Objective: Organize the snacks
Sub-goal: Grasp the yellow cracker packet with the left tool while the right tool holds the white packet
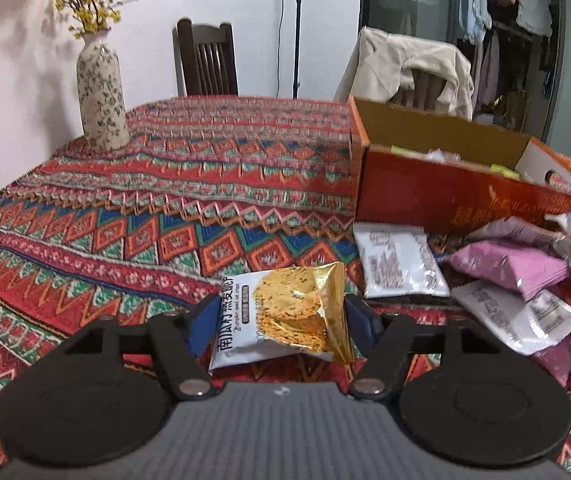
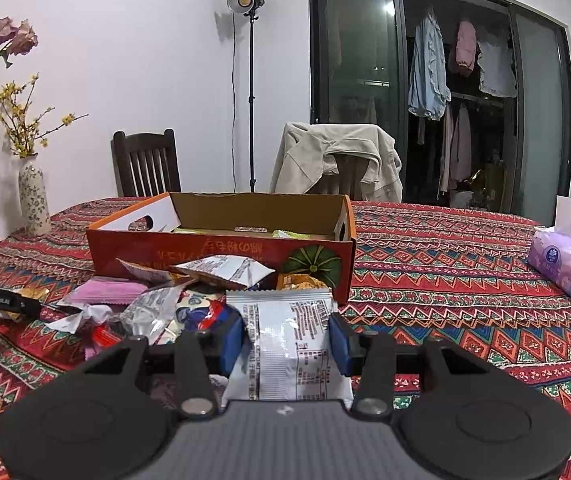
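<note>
Sitting crosswise between the blue pads of the left gripper: a gold-and-white crisp packet, pinched at its two side edges, apparently gripped there to keep the puffed middle uncrushed. Tilting slightly, just over the patterned worktop; not possible to tell whether resting on it or already clear.

Clenching in the same manner on the right: the right gripper squeezing a silver packet printed side up, pads pressing both sides and creasing the foil inward, held low in front of the snack heap.

Waiting beyond the heap: the open orange box, a few packets already lying inside, likely the destination.

Needing a lift over its front wall, standing taller than the heap; approaching from above looking safest. Offering plenty of bare cloth left of the box for swinging wide. Keeping clear of the flowered vase at the far left edge and the tissue pack at the right.
</note>
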Motion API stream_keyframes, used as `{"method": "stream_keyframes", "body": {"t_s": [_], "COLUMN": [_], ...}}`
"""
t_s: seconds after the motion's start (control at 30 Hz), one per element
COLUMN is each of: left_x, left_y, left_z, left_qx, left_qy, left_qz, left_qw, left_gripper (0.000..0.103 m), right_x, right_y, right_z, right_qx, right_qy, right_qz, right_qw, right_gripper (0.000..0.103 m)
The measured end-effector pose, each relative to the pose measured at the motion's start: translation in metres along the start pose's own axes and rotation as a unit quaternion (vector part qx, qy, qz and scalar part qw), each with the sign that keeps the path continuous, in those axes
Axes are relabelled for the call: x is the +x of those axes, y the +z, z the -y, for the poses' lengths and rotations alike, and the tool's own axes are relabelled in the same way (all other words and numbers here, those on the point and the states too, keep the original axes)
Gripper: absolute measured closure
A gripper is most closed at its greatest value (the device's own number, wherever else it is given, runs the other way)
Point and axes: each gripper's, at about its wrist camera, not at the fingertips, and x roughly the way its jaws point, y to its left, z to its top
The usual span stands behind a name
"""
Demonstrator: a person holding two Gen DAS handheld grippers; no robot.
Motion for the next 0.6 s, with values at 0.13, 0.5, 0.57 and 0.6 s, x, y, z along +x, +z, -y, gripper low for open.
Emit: {"method": "stream_keyframes", "body": {"t_s": [0.13,0.5,0.57,0.6], "left_x": [-0.013,-0.026,-0.026,-0.025], "left_y": [0.008,0.052,0.064,0.069], "left_z": [0.002,0.035,0.045,0.051], "left_qx": [0.002,0.011,0.015,0.017], "left_qy": [-0.01,-0.056,-0.066,-0.069], "left_qz": [0.03,0.096,0.109,0.114], "left_qw": [0.9995,0.9937,0.9918,0.9909], "left_gripper": [0.035,0.035,0.035,0.035], "right_x": [0.0,0.008,0.014,0.017], "right_y": [0.002,0.034,0.046,0.051], "right_z": [0.0,-0.002,-0.003,-0.003], "right_qx": [0.002,0.009,0.008,0.008], "right_qy": [0.001,0.016,0.02,0.02], "right_qz": [0.002,0.04,0.047,0.049], "right_qw": [1.0,0.999,0.999,0.999], "right_gripper": [0.058,0.058,0.058,0.058]}}
